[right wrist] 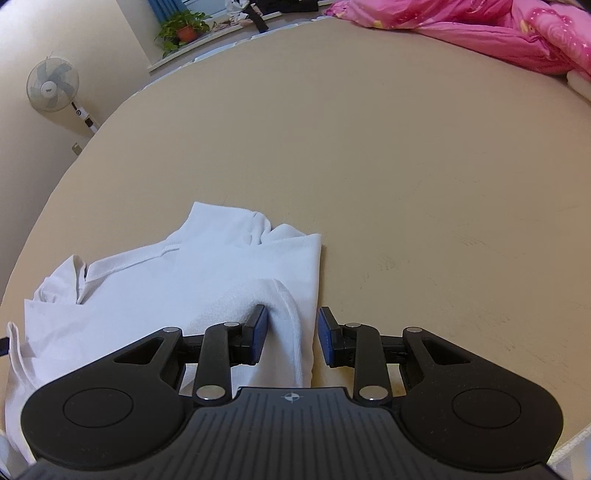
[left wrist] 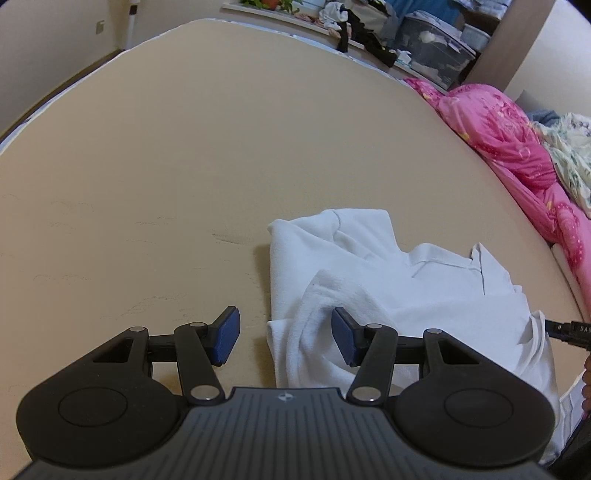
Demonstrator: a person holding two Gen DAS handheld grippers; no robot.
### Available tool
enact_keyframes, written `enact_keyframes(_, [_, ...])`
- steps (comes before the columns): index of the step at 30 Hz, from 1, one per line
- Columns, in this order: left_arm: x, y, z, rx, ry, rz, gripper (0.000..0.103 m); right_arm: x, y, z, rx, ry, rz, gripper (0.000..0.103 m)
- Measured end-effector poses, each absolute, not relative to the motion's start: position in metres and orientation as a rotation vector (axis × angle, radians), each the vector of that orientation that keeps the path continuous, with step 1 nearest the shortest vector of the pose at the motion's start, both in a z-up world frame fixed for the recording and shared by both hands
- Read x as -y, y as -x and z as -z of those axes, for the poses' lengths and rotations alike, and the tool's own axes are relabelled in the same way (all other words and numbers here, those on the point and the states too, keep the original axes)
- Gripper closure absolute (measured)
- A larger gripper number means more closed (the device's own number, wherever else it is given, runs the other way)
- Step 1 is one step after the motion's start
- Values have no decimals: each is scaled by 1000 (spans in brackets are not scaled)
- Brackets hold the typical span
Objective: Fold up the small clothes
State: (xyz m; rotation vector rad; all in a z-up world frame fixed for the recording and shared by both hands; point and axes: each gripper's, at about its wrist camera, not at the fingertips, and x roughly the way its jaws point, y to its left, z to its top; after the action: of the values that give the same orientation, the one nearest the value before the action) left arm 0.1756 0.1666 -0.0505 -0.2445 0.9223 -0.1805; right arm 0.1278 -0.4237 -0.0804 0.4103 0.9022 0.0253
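A small white garment [left wrist: 399, 280] lies rumpled and partly folded on the beige bed sheet [left wrist: 184, 166]. My left gripper [left wrist: 286, 336] is open at the garment's left edge; a raised fold of cloth lies between its blue pads, not pinched. In the right wrist view the same garment [right wrist: 184, 273] lies to the left, and my right gripper [right wrist: 291, 334] is open astride the garment's right edge, with a fold of cloth between the pads. The tip of the right gripper [left wrist: 569, 332] shows at the far right of the left wrist view.
A pink quilt [left wrist: 517, 147] is bunched along the bed's right side, and it also shows in the right wrist view [right wrist: 480, 26]. Storage boxes and clothes [left wrist: 424, 40] sit beyond the bed. A standing fan [right wrist: 53, 86] and a potted plant [right wrist: 183, 27] stand by the wall.
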Motion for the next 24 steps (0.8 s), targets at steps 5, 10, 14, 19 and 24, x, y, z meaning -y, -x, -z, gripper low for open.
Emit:
enact_keyframes(5, [-157,-183,56,-906,250,191,44,421,-130,81,-893,-412,-29,72])
enact_keyframes(10, [-150,-186,57,-897,236,214,57,415,-131,79,-879,-391,-43,77])
enact_keyframes(14, [-145,-185,54,-868,171,217,103,409,-132,77,-861,-360,-59,99])
enact_keyframes(19, [-160,-180,29,-665,185,122,103,422,-126,53,-689,-442,-34,100])
enact_keyframes(24, [-170,-196,49,-822,309,165,100,430,-138,60,-702,-456,90,103])
